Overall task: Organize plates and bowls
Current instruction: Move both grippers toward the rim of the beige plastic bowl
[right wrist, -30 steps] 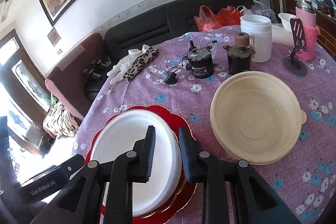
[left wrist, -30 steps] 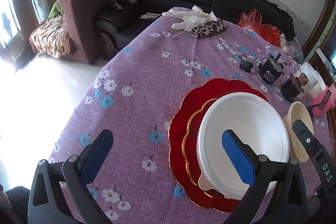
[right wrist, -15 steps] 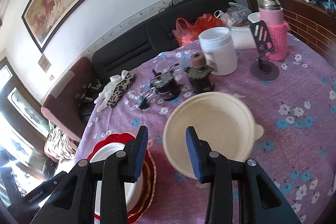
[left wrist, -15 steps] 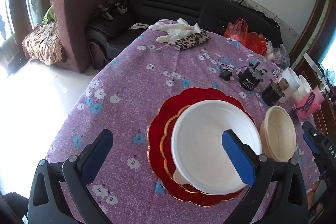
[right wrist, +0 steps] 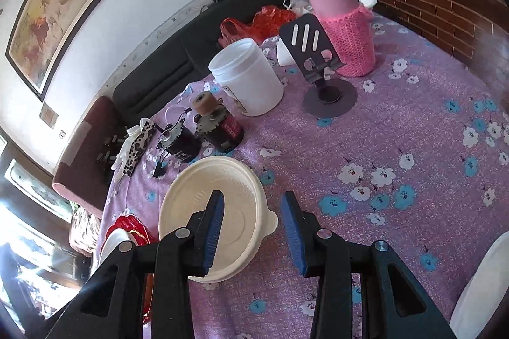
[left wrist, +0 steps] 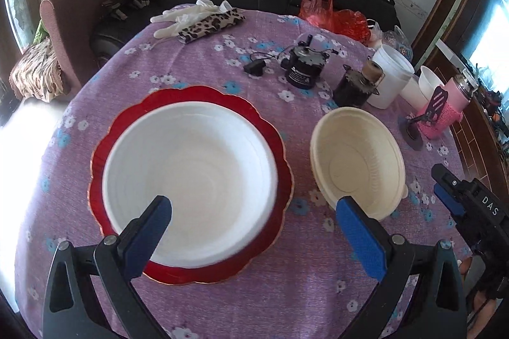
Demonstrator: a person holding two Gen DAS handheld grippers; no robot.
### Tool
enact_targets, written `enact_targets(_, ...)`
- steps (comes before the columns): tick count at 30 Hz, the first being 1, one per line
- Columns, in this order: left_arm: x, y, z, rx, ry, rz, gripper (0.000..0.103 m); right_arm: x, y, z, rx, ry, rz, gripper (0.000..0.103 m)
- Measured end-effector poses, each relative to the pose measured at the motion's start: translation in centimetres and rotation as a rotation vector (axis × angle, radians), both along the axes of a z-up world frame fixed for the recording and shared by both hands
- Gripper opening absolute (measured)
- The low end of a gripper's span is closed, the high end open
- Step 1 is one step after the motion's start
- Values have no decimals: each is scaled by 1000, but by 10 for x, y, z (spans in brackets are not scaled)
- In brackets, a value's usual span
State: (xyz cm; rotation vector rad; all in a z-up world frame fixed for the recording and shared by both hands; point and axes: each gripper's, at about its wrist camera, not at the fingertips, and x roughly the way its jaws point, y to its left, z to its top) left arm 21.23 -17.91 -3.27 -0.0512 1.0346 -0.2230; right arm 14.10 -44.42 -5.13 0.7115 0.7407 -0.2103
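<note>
Left tool [left wrist: 254,224]: jaws seen wide apart, nothing held, poised over the white round foam bowl [left wrist: 191,176], which is set on a red scalloped gold-edged plate [left wrist: 273,129]. Right tool [right wrist: 253,221]: jaws partly parted, just opened, nothing gripped; the cream round plastic bowl [right wrist: 191,202] is seen beneath its left pad, on the purple flowered tabletop [right wrist: 397,122]. Farther: a white plastic tub [right wrist: 248,78].

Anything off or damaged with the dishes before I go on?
Nothing damaged or spilled. White bowl sits off-centre on the red plate, toward its left rim. Cream bowl stands upright, apart on the cloth.
</note>
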Motion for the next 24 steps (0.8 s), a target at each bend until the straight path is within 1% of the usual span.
enact_targets(3, 0, -18, -6, 22, 10, 17, 103, 5, -9, -13, 72, 16, 26, 41)
enact_targets(7, 6, -27, -16, 40, 34, 49, 103, 11, -16, -31, 153, 39, 48, 41)
enact_targets(10, 9, -36, -25, 69, 51, 51, 103, 17, -16, -37, 154, 58, 49, 41)
enact_targets(14, 14, -41, -30, 75, 73, 55, 103, 26, -17, -37, 137, 61, 51, 41)
enact_targets(18, 16, -41, -30, 79, 61, 68, 103, 29, -19, -32, 114, 52, 44, 41)
enact_targets(24, 16, -47, -32, 84, 51, 64, 103, 31, -19, -36, 116, 61, 52, 42)
